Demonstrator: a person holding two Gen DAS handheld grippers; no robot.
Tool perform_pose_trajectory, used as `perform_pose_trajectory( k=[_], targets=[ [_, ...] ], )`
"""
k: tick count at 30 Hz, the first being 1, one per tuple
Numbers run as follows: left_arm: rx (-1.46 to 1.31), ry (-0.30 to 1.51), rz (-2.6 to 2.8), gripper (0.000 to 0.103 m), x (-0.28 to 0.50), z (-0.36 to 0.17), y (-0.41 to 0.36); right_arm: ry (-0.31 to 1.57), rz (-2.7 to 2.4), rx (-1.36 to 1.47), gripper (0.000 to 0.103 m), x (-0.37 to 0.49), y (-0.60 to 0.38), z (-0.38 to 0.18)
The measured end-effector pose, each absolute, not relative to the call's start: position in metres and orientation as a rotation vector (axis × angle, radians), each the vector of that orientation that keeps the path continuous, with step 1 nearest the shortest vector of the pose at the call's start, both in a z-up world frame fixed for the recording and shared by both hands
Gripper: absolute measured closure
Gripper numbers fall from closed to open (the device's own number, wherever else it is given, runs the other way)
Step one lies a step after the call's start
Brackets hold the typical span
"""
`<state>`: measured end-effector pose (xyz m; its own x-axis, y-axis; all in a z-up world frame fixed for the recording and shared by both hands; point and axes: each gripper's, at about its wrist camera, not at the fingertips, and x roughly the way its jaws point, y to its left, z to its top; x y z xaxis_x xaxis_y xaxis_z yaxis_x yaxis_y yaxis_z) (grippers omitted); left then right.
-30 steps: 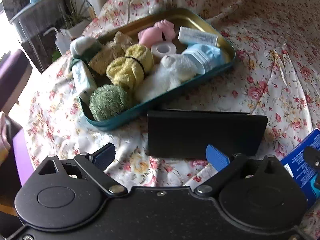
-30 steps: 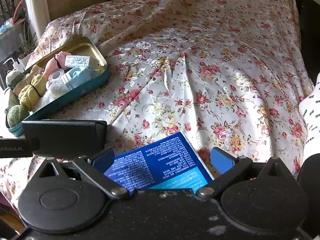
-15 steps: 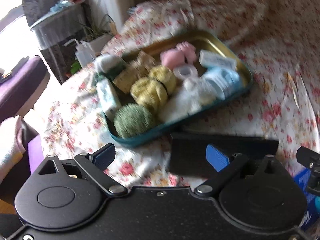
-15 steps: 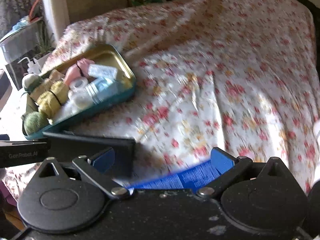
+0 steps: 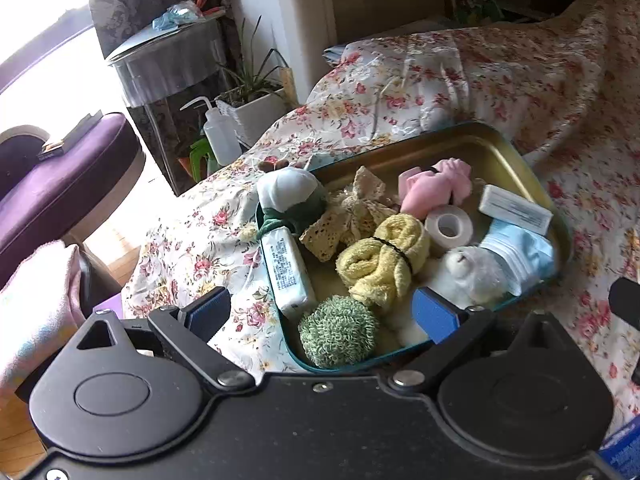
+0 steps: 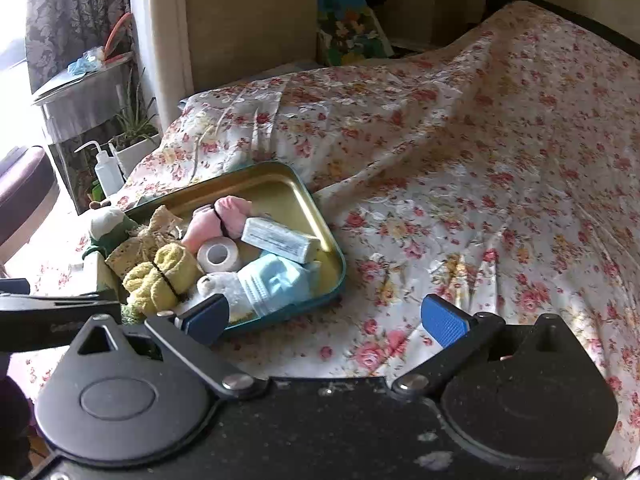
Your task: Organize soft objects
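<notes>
— What do the rigs look like?
— The matte black left gripper (image 5: pixel 323 315) has blue ribbed pads (image 5: pixel 434 314) and silver screws.
— The black right gripper (image 6: pixel 326 320) matches, speckled with white dust.

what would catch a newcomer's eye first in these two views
Likely the teal tray with a gold inside, crammed with soft things, on the floral cloth. In it, a yellow towel roll lies mid-tray and a green fuzzy ball fills the near corner. Both grippers, left and right, are open and empty.
</notes>
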<state>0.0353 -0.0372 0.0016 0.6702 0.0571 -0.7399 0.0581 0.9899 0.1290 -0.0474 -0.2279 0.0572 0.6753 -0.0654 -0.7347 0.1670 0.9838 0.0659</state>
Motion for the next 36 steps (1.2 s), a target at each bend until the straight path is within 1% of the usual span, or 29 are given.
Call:
perform_pose_trajectory(
  k=[6, 11, 36],
  targets=[
    [0.106, 0.920, -0.033, 0.008, 0.041, -0.015, -0.038, 0.857, -0.131, 0.151, 0.000, -0.044, -0.223, 0.040],
    [0.107, 0.897, -0.029, 0.008, 0.038, -0.011, -0.039, 0.876, -0.158, 0.170, 0.000, -0.042, -0.224, 0.034],
    [0.122, 0.899, -0.037, 0.008, 0.035, -0.013, -0.039, 0.902, -0.175, 0.119, 0.000, -0.044, -0.220, 0.027]
  ],
)
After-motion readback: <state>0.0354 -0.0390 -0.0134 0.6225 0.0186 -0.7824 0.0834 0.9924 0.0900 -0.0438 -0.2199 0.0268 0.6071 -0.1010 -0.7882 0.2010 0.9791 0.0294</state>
